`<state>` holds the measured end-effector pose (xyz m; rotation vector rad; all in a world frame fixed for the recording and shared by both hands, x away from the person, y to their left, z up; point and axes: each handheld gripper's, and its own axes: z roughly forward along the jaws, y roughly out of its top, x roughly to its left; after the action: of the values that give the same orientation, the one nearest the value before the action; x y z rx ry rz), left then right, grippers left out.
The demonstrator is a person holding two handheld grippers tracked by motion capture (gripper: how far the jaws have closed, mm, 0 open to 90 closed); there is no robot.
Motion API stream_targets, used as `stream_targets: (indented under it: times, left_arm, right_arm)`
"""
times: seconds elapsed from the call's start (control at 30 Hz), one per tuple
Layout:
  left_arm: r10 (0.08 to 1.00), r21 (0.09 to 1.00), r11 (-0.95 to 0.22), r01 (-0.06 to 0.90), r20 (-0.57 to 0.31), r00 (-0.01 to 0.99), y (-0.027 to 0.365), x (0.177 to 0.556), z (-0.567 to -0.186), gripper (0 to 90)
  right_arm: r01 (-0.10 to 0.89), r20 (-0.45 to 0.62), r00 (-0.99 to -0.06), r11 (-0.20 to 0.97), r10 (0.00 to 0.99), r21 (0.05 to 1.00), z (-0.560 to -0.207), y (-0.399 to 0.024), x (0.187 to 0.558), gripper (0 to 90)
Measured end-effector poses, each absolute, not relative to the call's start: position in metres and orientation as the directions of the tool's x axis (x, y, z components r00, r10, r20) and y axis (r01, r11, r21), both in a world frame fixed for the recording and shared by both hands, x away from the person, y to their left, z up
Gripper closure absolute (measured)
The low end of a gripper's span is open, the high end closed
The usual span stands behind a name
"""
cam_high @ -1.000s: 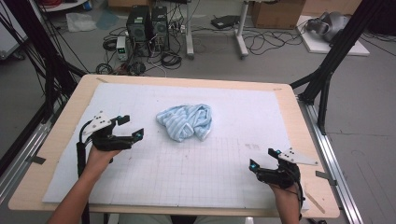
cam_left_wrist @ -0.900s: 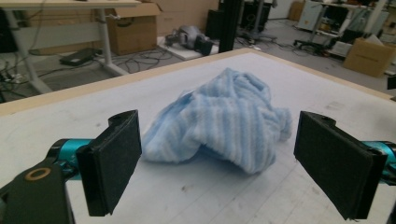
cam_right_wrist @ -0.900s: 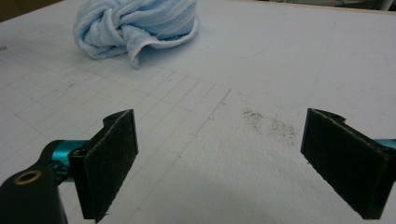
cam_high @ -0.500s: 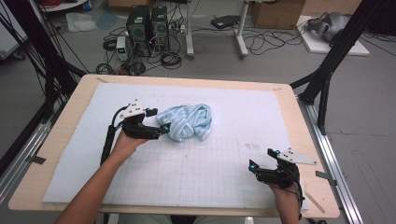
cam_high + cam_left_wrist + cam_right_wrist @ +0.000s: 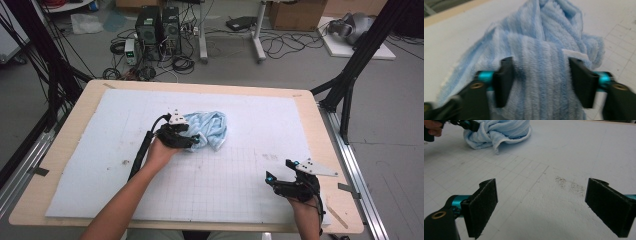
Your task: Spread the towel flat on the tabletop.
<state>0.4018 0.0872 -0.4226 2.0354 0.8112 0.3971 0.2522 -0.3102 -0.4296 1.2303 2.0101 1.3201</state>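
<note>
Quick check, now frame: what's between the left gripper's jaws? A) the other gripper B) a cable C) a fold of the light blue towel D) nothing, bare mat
C: in the left gripper view a fold of the light blue towel sits between the two black jaws of the left gripper, which have just been closing on it.

The left gripper (image 5: 194, 141) has travelled from the left part of the surface (image 5: 100, 150) across to the crumpled blue towel (image 5: 212, 129) — a second ago it sat well apart from the cloth, half a second ago it was just at its left edge, and now it is pushed into the towel's near-left side. Its fingers (image 5: 504, 80) have just been closing — in the left gripper view a thick fold of towel stands between them, touching both.
</note>
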Motion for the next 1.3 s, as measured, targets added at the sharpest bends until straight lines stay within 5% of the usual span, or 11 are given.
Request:
stream_targets:
  times: [0.1, 0.17, 0.6, 0.77, 1.3]
  left_arm:
    - [0.660, 0.843, -0.392, 0.368, -0.021, 0.751, 0.090, 0.399, -0.421, 72.6]
    - [0.646, 0.866, -0.356, 0.352, -0.044, 0.762, 0.095, 0.396, -0.418, 77.6]
    - [0.572, 0.927, -0.246, 0.285, -0.099, 0.814, 0.118, 0.366, -0.387, 79.3]
    - [0.522, 0.943, -0.150, 0.299, -0.181, 0.833, 0.141, 0.352, -0.384, 79.3]
    - [0.637, 0.938, -0.061, 0.341, -0.226, 0.737, 0.215, 0.347, -0.408, 79.0]
  right_arm:
    - [0.438, 0.106, -0.508, 0.150, 0.855, 0.887, -0.430, -0.312, 0.252, 10.0]
    - [0.439, 0.109, -0.504, 0.146, 0.857, 0.887, -0.431, -0.314, 0.251, 10.0]
    - [0.439, 0.111, -0.507, 0.145, 0.854, 0.887, -0.430, -0.312, 0.252, 10.0]
    - [0.441, 0.117, -0.508, 0.141, 0.854, 0.886, -0.430, -0.312, 0.252, 10.0]
    - [0.436, 0.141, -0.545, 0.136, 0.827, 0.890, -0.428, -0.293, 0.257, 9.9]
